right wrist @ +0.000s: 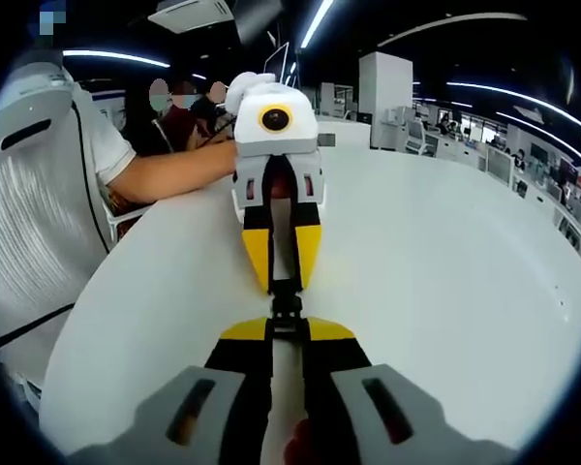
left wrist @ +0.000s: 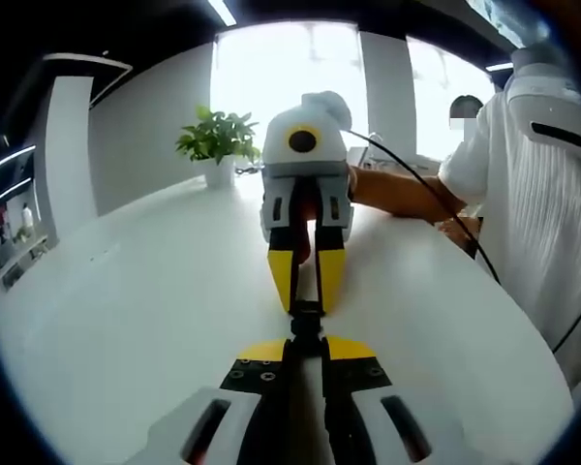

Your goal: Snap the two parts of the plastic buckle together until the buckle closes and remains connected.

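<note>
The left tongs [left wrist: 307,341] are being held closed on one end of the black plastic buckle [left wrist: 306,318], and the right tongs [right wrist: 288,325] are closed on its other end, tip to tip just above the white worktop [left wrist: 126,310]. The buckle is probably light, stiff and rather slippery, so each half is best gripped across its flat body, well back from the joint. Whether it is latched cannot be told.

Your grippers: left gripper [left wrist: 307,344], right gripper [right wrist: 287,326] — yellow-tipped black fingers, screws, white housings, black cable; you're wearing a white ribbed shirt [left wrist: 537,184].
</note>
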The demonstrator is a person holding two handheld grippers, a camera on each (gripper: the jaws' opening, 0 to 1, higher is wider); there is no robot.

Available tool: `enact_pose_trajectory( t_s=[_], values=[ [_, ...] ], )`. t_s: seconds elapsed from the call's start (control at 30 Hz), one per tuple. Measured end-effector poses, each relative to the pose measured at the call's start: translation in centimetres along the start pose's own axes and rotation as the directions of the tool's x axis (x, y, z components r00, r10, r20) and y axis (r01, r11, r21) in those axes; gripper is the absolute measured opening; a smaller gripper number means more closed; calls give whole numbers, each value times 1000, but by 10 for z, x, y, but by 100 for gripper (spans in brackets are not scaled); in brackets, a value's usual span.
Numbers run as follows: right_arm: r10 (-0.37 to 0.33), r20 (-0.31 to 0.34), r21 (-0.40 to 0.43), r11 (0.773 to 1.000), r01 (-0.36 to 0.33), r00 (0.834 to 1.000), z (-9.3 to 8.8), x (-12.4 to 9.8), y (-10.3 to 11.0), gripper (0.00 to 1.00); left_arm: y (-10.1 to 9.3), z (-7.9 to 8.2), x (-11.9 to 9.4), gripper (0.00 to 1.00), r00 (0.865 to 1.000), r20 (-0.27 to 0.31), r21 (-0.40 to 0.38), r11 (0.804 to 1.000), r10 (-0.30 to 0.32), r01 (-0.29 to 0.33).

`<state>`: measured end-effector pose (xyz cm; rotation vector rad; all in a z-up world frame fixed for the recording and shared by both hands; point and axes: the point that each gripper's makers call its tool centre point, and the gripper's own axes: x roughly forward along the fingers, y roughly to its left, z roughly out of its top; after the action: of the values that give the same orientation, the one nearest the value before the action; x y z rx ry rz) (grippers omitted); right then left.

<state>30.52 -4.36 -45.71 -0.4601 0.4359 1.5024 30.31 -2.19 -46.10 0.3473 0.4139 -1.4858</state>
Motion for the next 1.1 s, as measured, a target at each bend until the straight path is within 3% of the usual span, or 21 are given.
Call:
enact_pose_trajectory(
  t_s=[1.1],
  values=[
    [55, 27, -14, 998, -55, 998, 1, 1, -2, 9, 0, 1, 1, 10, 999, 4, 19, 999, -49, 49]
  ],
)
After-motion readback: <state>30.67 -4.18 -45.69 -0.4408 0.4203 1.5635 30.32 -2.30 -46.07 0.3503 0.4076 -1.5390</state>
